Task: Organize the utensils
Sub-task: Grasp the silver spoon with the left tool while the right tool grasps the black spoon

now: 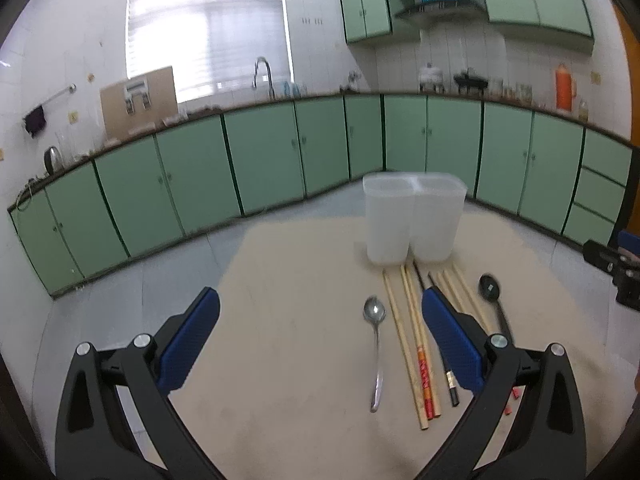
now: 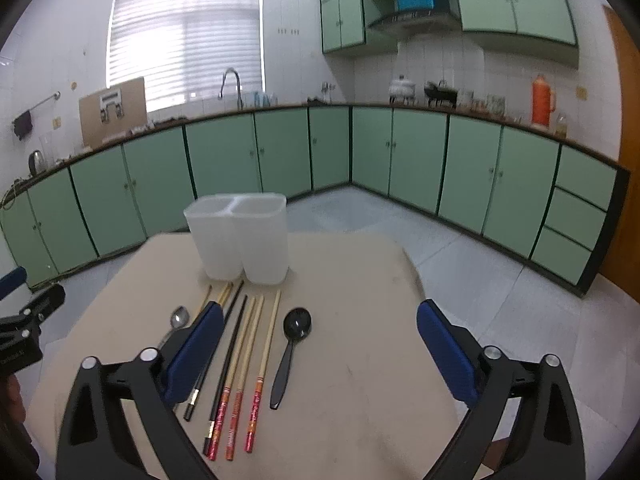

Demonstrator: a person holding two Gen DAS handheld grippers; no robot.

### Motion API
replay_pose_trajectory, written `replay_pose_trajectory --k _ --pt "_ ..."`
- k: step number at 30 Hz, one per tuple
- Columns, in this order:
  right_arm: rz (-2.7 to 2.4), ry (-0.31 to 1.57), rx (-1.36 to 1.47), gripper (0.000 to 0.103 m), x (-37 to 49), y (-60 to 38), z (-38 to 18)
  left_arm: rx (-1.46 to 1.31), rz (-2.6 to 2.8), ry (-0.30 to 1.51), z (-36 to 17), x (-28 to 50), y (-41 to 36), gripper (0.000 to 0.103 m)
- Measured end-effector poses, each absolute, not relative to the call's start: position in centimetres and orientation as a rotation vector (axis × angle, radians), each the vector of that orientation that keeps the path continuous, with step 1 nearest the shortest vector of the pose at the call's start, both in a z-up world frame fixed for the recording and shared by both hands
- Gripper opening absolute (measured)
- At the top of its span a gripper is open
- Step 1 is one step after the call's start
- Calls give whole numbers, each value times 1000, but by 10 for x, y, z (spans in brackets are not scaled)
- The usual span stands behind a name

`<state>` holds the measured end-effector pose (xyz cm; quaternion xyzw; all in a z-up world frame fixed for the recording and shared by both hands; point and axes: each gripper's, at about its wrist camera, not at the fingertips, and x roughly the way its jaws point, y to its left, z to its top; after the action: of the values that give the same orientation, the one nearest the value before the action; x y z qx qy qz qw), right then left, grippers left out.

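Note:
A translucent white two-compartment holder [image 1: 414,218] [image 2: 238,238] stands upright at the far side of the beige table [image 1: 304,264] [image 2: 360,280]. In front of it lie several bamboo and black chopsticks [image 1: 408,336] [image 2: 244,360], side by side. A metal spoon [image 1: 375,344] [image 2: 178,320] lies left of them, a black plastic spoon [image 1: 494,300] [image 2: 290,354] right of them. My left gripper [image 1: 320,300] is open above the table, left of the metal spoon. My right gripper [image 2: 320,314] is open too, over the black spoon's right side. Neither holds anything.
Green base cabinets [image 1: 260,160] [image 2: 420,160] run around the room beyond the table, with a grey tiled floor [image 2: 460,264] between. The other gripper shows at the right edge [image 1: 616,268] and left edge [image 2: 24,320] of each view.

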<state>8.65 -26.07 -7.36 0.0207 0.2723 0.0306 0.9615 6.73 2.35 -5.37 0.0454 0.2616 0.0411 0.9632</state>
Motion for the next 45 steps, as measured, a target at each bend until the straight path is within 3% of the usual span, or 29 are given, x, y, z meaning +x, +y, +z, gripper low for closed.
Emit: replay_pose_trajectory --k 9,13,30,45 --pt "107 734 54 83 155 -250 -106 94 77 736 -111 148 22 98" --pt "131 823 70 74 185 -246 -125 126 73 799 -133 180 13 98" --pt "105 974 50 69 227 -232 -162 124 54 913 -178 217 7 98" --pt "95 994 50 67 238 -230 -170 81 55 945 -182 231 15 98"
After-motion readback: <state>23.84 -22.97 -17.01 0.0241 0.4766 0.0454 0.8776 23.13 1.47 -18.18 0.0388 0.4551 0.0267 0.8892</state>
